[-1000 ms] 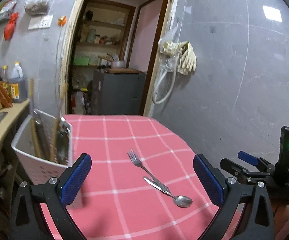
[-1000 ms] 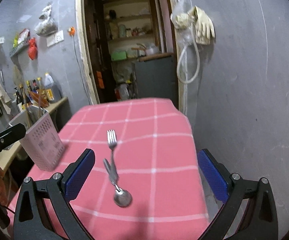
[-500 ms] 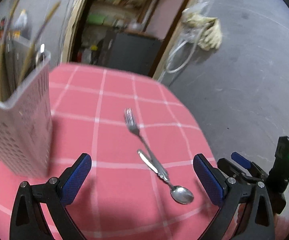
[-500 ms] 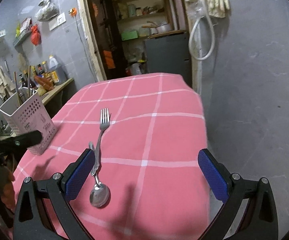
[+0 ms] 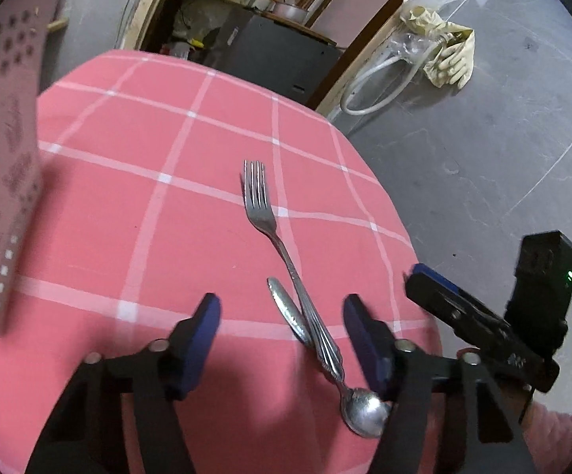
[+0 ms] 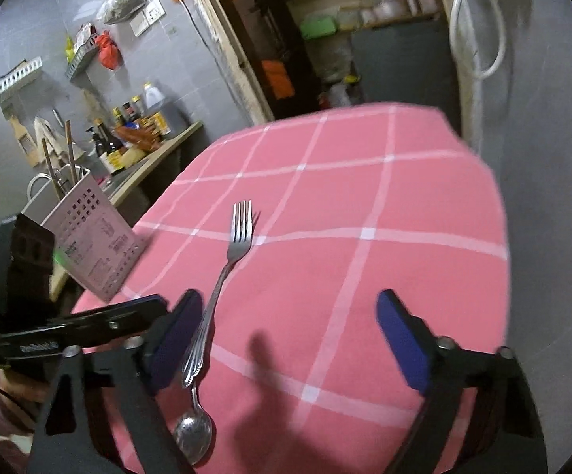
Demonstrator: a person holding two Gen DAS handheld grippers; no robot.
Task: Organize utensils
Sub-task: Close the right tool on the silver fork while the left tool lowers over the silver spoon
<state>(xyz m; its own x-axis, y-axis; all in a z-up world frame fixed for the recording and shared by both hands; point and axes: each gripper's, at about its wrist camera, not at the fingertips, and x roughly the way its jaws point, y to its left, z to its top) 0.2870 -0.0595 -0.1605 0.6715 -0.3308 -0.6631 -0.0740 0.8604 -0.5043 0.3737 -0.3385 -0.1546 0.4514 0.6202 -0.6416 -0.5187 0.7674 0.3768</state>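
Approach is the step in hand: left tool [image 5: 280, 339], jaws apart and holding nothing, straddles the crossed handles of one fork [image 5: 270, 233] and one spoon [image 5: 365, 409] on the pink checked surface [image 5: 127, 158]. Right tool [image 6: 286, 339] hangs wide and empty beside them. Next comes closing on one handle, probably the fork's on top, then carrying it to the single perforated caddy [image 6: 92, 241].

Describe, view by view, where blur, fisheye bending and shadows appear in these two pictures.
Left wrist view: the utensil holder is smeared by motion, the tablecloth lines bow outward, and dark shadow sits under the left gripper. Right wrist view: sharper fork, gripper shadow on cloth, blurred doorway shelves.
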